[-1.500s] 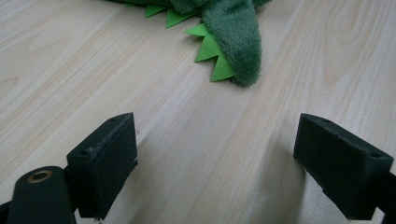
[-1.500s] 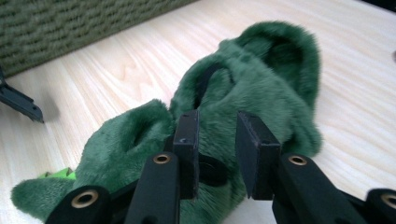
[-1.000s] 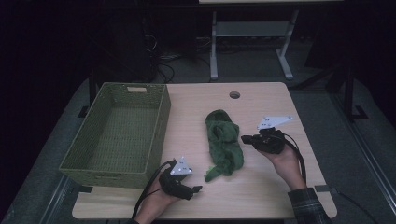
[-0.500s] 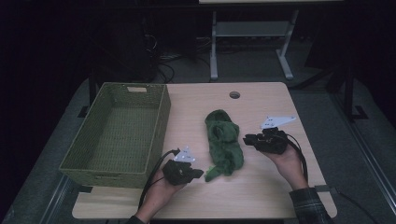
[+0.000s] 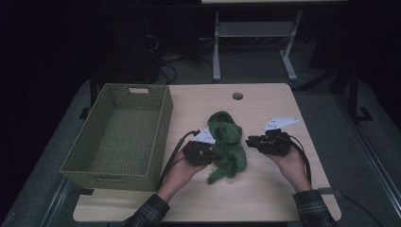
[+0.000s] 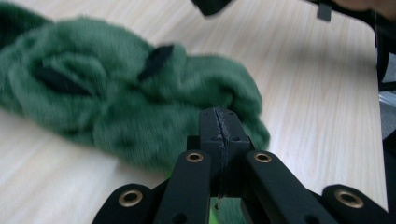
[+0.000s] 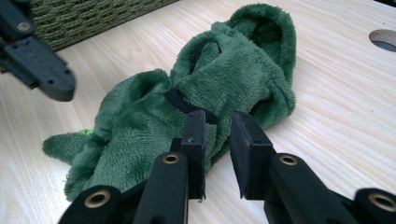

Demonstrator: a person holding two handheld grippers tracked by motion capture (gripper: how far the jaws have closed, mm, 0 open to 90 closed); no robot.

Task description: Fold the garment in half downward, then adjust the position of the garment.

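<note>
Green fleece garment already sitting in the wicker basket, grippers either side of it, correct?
Not in the basket. The green fleece garment lies on the table, right of the wicker basket, as the high view shows. The left gripper and right gripper do flank it.

Dark green plush garment (image 5: pixel 227 144) with black strips, olive-green woven basket (image 5: pixel 118 135), pale wood-grain table (image 5: pixel 265 198), plaid sleeve (image 5: pixel 146 215)

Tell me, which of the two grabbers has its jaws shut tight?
The left gripper: its black jaws are pressed together beside the green fluffy cloth. The right gripper shows a gap between its jaws.
</note>
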